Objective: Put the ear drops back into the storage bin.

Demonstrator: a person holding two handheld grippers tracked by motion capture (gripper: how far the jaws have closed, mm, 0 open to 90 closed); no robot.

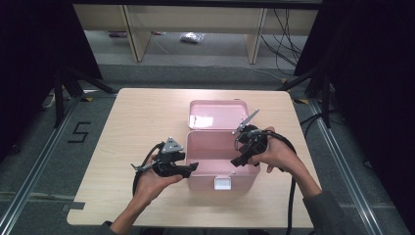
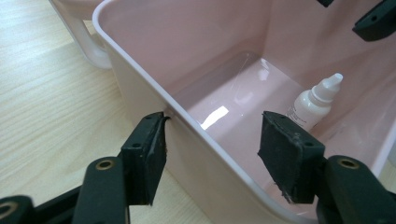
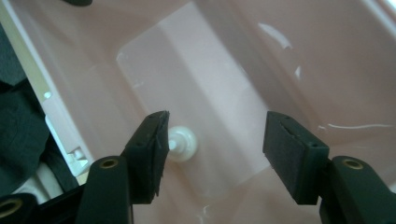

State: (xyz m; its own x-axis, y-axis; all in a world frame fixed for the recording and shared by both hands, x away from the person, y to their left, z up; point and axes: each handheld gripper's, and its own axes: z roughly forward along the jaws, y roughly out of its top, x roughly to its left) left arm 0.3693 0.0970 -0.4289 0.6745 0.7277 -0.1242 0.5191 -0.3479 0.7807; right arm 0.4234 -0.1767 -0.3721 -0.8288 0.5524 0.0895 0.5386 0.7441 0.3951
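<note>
The little white dropper bottle (image 2: pixel 312 106) stood inside the open pink box (image 1: pixel 195 142). The right tool (image 3: pixel 215 156) hung over it, jaws apart (left tool (image 2: pixel 212 156) too). It should drop straight, then squeeze gently.

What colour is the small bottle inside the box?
The small bottle is white, with a white dropper tip. The left gripper view shows it best, in the pink box.
</note>
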